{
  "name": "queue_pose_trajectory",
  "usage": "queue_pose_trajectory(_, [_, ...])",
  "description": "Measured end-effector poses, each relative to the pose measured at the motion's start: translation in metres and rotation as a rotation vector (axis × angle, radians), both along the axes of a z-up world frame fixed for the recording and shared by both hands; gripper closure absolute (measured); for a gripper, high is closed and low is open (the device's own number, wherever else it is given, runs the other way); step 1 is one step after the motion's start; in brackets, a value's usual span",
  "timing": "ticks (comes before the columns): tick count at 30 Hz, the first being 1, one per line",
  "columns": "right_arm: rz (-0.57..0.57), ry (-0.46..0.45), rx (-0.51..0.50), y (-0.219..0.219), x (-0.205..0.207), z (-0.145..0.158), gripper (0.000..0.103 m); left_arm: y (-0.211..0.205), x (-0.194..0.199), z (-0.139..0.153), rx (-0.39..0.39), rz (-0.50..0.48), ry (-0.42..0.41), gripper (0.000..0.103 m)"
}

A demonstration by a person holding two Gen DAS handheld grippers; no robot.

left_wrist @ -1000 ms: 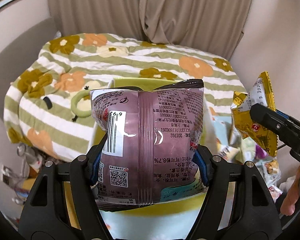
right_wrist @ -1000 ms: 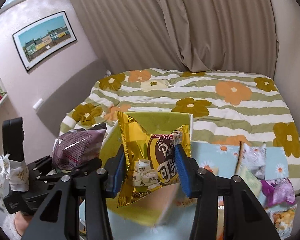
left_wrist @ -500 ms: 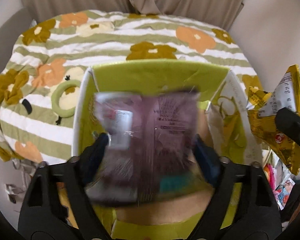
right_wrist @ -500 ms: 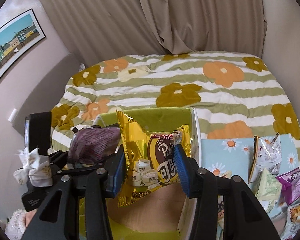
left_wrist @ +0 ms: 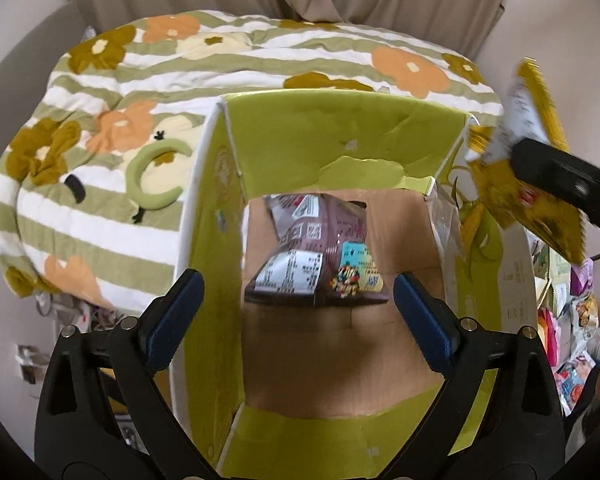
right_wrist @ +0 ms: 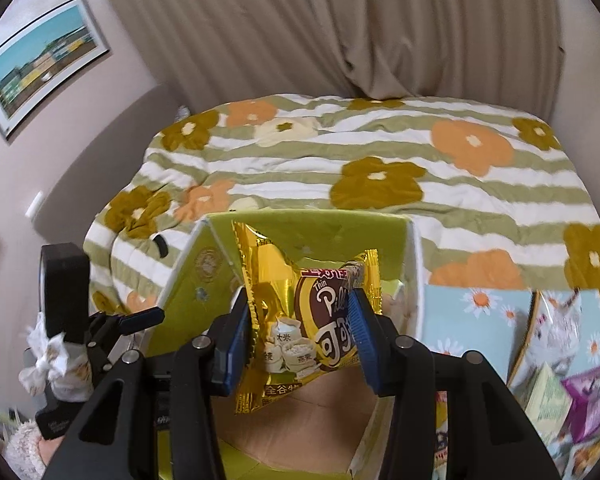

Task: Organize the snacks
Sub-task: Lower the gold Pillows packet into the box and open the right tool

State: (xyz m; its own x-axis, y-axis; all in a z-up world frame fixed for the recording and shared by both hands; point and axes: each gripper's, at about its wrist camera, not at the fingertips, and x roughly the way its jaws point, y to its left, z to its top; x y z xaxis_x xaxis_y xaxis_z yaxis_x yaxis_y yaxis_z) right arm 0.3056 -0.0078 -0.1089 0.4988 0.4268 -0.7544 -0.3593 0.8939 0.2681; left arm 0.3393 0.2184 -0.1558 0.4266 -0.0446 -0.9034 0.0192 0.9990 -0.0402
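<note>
A purple snack bag (left_wrist: 320, 256) lies on the brown floor inside the green cardboard box (left_wrist: 340, 128). My left gripper (left_wrist: 298, 312) is open and empty, above the box's near part. My right gripper (right_wrist: 298, 332) is shut on a gold snack bag (right_wrist: 300, 320) and holds it over the green box (right_wrist: 320, 228). The gold bag also shows at the right edge of the left wrist view (left_wrist: 528, 196). The left gripper also shows at the lower left of the right wrist view (right_wrist: 136, 320).
The box stands on a bed with a green-striped flowered quilt (left_wrist: 260, 52). Several loose snack packs (right_wrist: 572, 396) lie on a light blue flowered cloth (right_wrist: 480, 312) to the right of the box. Curtains (right_wrist: 340, 28) hang behind.
My left gripper opened and let go of the purple bag, which dropped into the box. My right gripper moved closer over the box with the gold bag.
</note>
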Motion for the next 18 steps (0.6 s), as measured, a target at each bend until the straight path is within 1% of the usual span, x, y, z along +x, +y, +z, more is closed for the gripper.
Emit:
queue_pose_trajectory(3, [0.042, 0.017, -0.021, 0.009, 0.01, -0.007, 0.059, 0.002, -0.003, 0.0, 0.012, 0.02, 0.006, 0.008])
queue_pose_trajectory(6, [0.074, 0.056, -0.029, 0.017, 0.023, -0.02, 0.059, 0.003, -0.006, 0.0, 0.007, 0.038, 0.001, 0.008])
queue_pose_trajectory(9, [0.088, 0.085, -0.063, 0.022, 0.036, -0.035, 0.059, 0.005, -0.006, -0.002, 0.008, 0.054, 0.003, 0.008])
queue_pose_trajectory(11, [0.095, 0.094, -0.084, 0.024, 0.043, -0.045, 0.058, 0.006, -0.006, -0.005, 0.011, 0.067, 0.009, 0.008])
queue_pose_trajectory(13, [0.095, 0.083, -0.121, 0.029, 0.046, -0.05, 0.053, 0.007, -0.007, -0.008, 0.006, 0.078, 0.014, 0.008])
queue_pose_trajectory(14, [0.095, 0.074, -0.135, 0.029, 0.046, -0.052, 0.049, 0.009, -0.008, -0.009, 0.003, 0.084, 0.018, 0.008])
queue_pose_trajectory(15, [0.098, 0.065, -0.141, 0.029, 0.045, -0.053, 0.032, 0.01, -0.009, -0.01, -0.001, 0.085, 0.02, 0.008])
queue_pose_trajectory(16, [0.103, 0.065, -0.139, 0.029, 0.045, -0.053, 0.011, 0.01, -0.01, -0.011, -0.005, 0.085, 0.02, 0.008])
queue_pose_trajectory(17, [0.108, 0.065, -0.137, 0.028, 0.044, -0.054, 0.005, 0.01, -0.011, -0.011, -0.005, 0.087, 0.02, 0.008])
queue_pose_trajectory(18, [0.109, 0.063, -0.136, 0.027, 0.042, -0.053, 0.004, 0.01, -0.012, -0.01, -0.003, 0.087, 0.02, 0.008])
